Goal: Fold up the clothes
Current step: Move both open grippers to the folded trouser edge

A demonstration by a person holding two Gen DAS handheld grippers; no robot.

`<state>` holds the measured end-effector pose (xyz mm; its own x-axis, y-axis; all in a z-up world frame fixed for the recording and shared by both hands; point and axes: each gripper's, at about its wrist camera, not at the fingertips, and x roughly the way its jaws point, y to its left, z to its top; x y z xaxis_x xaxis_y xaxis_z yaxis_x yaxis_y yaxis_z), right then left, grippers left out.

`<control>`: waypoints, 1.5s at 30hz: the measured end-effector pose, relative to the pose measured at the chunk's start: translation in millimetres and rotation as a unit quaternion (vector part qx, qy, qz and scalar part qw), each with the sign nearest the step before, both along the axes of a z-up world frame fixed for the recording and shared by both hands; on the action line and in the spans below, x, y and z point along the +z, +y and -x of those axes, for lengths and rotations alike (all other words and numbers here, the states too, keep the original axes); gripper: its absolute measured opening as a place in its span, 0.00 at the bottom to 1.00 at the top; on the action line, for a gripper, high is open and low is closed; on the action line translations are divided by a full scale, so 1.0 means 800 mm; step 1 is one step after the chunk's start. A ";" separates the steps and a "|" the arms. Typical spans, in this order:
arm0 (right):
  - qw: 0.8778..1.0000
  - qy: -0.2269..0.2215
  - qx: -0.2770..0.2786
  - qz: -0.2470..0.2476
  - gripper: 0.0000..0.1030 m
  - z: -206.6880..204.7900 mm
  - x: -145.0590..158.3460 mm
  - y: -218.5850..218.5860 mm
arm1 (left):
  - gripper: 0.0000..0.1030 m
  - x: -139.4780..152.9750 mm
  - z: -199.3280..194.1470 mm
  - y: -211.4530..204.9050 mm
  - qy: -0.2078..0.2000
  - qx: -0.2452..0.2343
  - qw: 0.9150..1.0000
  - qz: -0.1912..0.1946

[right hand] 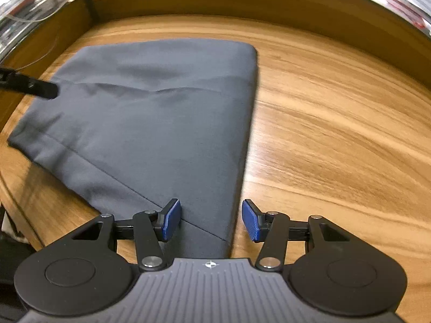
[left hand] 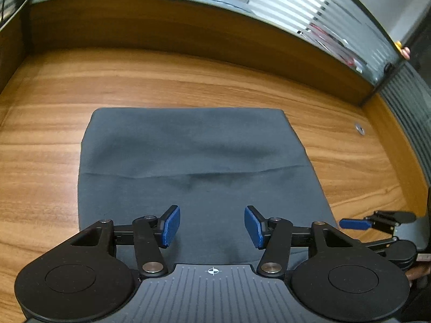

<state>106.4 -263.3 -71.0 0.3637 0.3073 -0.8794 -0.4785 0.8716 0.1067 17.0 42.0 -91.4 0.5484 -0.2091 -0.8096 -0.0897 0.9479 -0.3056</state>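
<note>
Left gripper [left hand: 212, 226]: my jaws gape, empty, above the folded dark-grey cloth [left hand: 194, 161].
Right gripper [right hand: 211, 220]: jaws apart, straddling cloth's right edge; bare wooden surface [right hand: 336, 121] beyond.

The left tongs [left hand: 212, 226] are held spread wide, blue pads apart. The right tongs [right hand: 211, 220] are likewise held spread, nothing gripped.

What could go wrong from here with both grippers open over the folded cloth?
1. The right gripper straddles the dark garment at its right edge; closing there might catch only the top layer and undo the fold.
2. The left gripper is over mid-fabric, not an edge, so a pinch could bunch it near the crease.
3. The grippers sit close together; they may collide.
</note>
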 end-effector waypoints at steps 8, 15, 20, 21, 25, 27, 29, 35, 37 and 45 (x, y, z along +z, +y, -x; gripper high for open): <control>0.995 0.076 -0.062 -0.030 0.36 -0.001 -0.007 0.000 | 0.58 0.012 0.011 -0.005 -0.003 0.004 1.000 -0.003; 0.994 0.085 0.055 -0.030 0.33 0.021 0.000 0.039 | 0.60 0.003 0.031 0.027 -0.018 0.048 0.998 -0.036; 0.995 0.037 0.088 -0.021 0.34 -0.008 0.030 0.032 | 0.60 0.007 0.052 0.032 -0.005 0.118 0.993 -0.021; 0.995 0.031 0.087 -0.022 0.35 -0.021 0.037 0.028 | 0.63 0.007 0.057 0.029 -0.004 0.133 0.991 -0.017; 0.994 -0.008 0.108 -0.024 0.63 -0.086 0.054 0.022 | 0.65 0.002 0.075 0.013 0.006 0.192 0.981 0.000; 0.991 -0.017 0.127 -0.022 0.63 -0.119 0.052 0.030 | 0.65 -0.004 0.082 0.001 0.011 0.213 0.977 0.009; 0.989 -0.027 0.146 -0.020 0.63 -0.152 0.050 0.038 | 0.65 -0.014 0.089 -0.013 0.017 0.233 0.972 0.019; 0.974 -0.034 0.224 -0.001 0.63 -0.226 0.032 0.073 | 0.65 -0.042 0.097 -0.050 0.017 0.311 0.949 0.044; 0.967 -0.034 0.251 0.006 0.63 -0.248 0.024 0.086 | 0.65 -0.048 0.097 -0.059 0.016 0.326 0.944 0.046; 0.957 0.020 0.290 -0.006 0.59 -0.292 -0.007 0.096 | 0.64 -0.067 0.094 -0.079 0.040 0.362 0.930 0.035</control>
